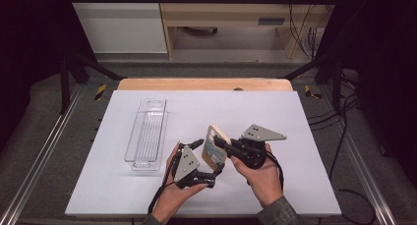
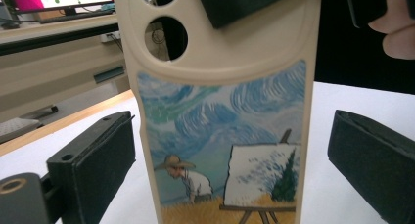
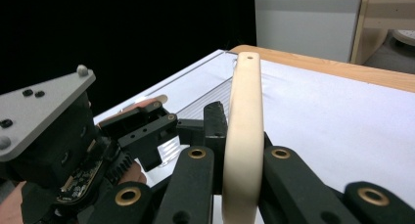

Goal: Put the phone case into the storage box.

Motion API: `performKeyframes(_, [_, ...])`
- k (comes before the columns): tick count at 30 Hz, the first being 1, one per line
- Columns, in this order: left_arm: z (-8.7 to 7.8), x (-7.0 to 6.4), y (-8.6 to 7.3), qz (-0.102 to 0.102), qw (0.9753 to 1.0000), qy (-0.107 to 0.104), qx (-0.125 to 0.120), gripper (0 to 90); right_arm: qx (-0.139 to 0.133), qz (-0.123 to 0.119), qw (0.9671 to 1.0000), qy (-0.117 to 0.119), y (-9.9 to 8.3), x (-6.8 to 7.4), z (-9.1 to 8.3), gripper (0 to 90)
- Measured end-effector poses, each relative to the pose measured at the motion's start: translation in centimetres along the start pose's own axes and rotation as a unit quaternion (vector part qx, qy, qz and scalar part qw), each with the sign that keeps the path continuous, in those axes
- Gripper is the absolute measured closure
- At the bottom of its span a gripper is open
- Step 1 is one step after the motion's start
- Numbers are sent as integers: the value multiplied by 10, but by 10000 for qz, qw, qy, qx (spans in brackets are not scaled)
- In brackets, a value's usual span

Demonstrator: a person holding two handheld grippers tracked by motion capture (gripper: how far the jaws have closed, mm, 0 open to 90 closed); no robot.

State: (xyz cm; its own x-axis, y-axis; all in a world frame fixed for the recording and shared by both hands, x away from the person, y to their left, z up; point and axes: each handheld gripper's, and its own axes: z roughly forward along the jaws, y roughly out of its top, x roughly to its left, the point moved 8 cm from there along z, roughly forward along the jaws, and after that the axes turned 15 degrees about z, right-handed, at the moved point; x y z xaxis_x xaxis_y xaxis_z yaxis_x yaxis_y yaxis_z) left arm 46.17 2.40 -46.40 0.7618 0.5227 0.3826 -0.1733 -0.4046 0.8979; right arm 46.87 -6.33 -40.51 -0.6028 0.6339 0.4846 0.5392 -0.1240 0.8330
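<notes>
The phone case point(image 1: 215, 147) is held upright above the white bench point(image 1: 295, 117) by the right claw point(image 1: 223, 143), whose jaws are closed on its edge; the left claw point(image 1: 210, 156) is kept open, one jaw on each side of the case's painted back, without touching; a clear tray point(image 1: 146, 131) lies at the left.

Black two-finger grippers point(image 1: 222, 142) — grey three-cornered plates, brass-ringed screws, black cables.
</notes>
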Motion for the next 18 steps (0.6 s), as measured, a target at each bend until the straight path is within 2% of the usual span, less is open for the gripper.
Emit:
performKeyframes(12, [-3,7,1,-239,9997,87,-71,24,243,-196,9995,1,-13,10,14,860])
performKeyframes(18, [-4,9,3,-274,9995,131,-112,37,271,-253,9993,-27,-17,12,17,860])
